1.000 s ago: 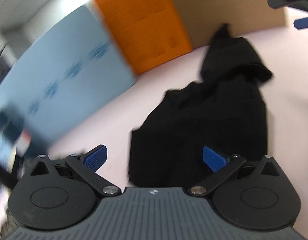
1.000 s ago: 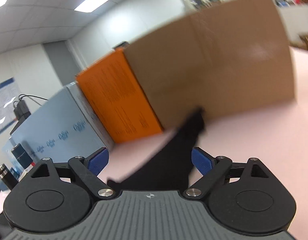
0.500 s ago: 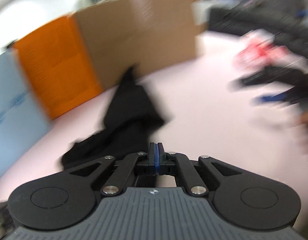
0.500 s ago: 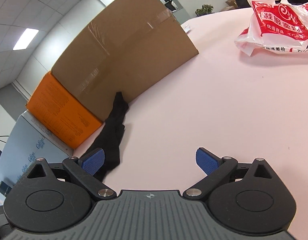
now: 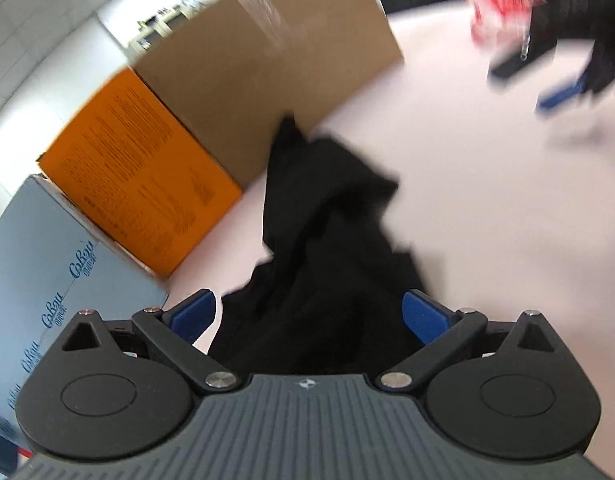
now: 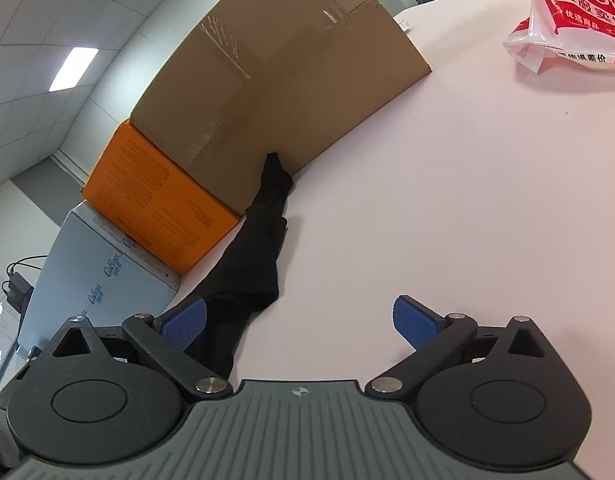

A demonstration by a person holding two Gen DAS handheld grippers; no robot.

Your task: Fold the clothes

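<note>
A black garment point(image 5: 327, 248) lies crumpled on the pale pink table point(image 5: 487, 220), stretching from the boxes toward me. My left gripper point(image 5: 309, 314) is open, its blue pads on either side of the garment's near end, not gripping it. In the right wrist view the same garment point(image 6: 259, 248) lies left of centre. My right gripper point(image 6: 301, 322) is open and empty over bare table point(image 6: 427, 200), its left pad beside the cloth's edge. The right gripper shows blurred at the left wrist view's top right point(image 5: 555, 76).
A brown cardboard box point(image 6: 275, 80), an orange box point(image 6: 159, 200) and a grey-blue box point(image 6: 103, 276) stand in a row along the table's far left. A red-and-white plastic bag point(image 6: 575, 12) lies at the far right.
My left gripper, shut half a second ago, has opened again and now straddles the garment's near end. The right gripper swung right and now views open table and the bag.
</note>
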